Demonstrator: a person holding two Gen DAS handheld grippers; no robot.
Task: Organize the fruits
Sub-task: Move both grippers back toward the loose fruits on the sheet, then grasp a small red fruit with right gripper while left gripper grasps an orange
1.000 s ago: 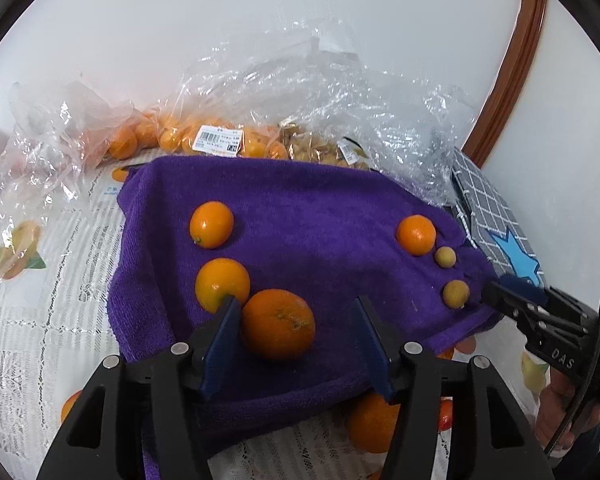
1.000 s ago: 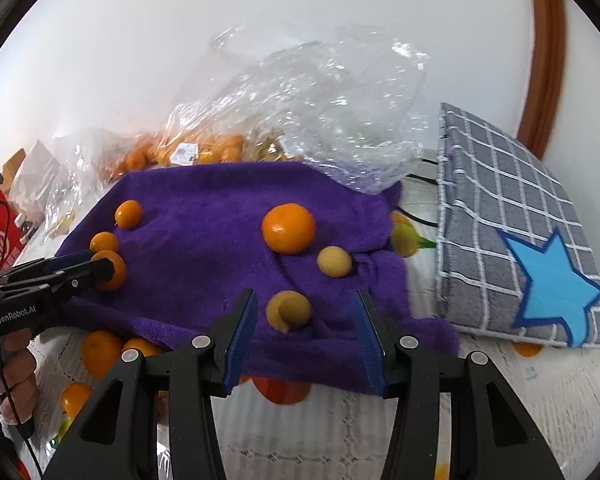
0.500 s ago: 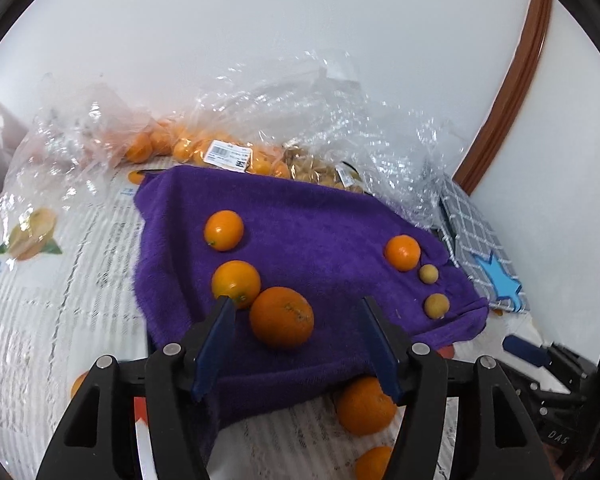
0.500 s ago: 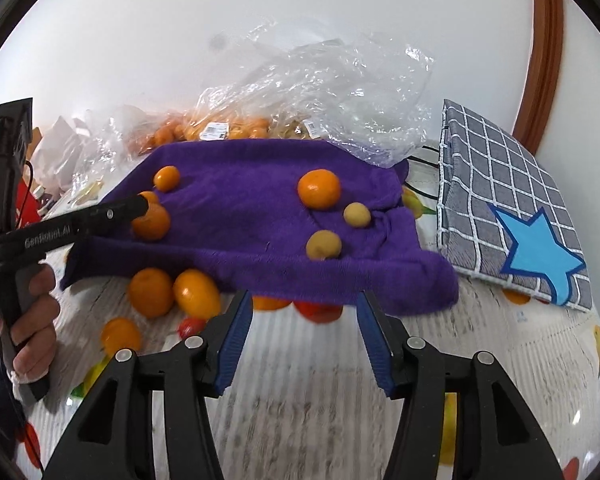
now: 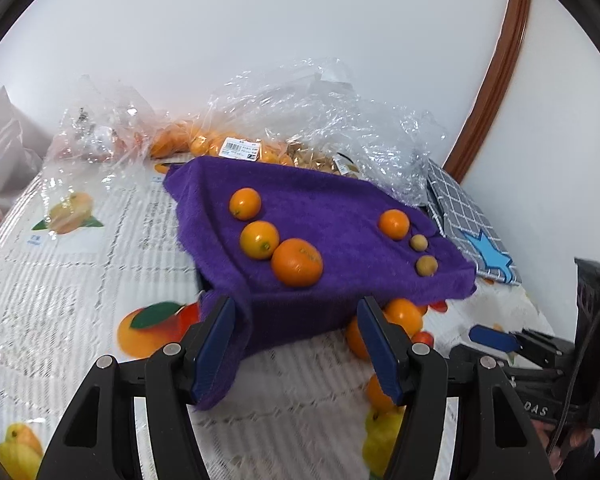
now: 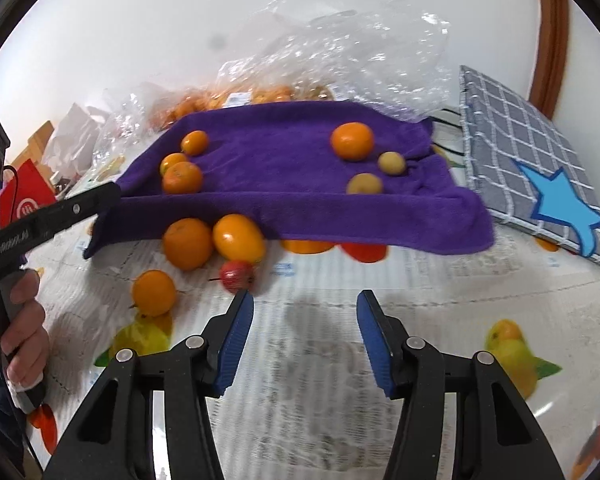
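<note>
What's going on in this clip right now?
A person holds two grippers over a table strewn with fruit. The left gripper hovers open at the purple towel's front edge; the right gripper is above bare tablecloth, jaws closing on nothing. Six fruits sit on the towel, loose oranges in front.

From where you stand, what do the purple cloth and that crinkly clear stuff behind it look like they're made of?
The purple cloth looks like soft plush fabric, probably microfibre or terry: matte, fuzzy pile, draping in folds at its front edge. The clear bags look like thin plastic film: see-through, glossy, sharply crumpled, with white glints; a printed barcode label sticks on one.
</note>
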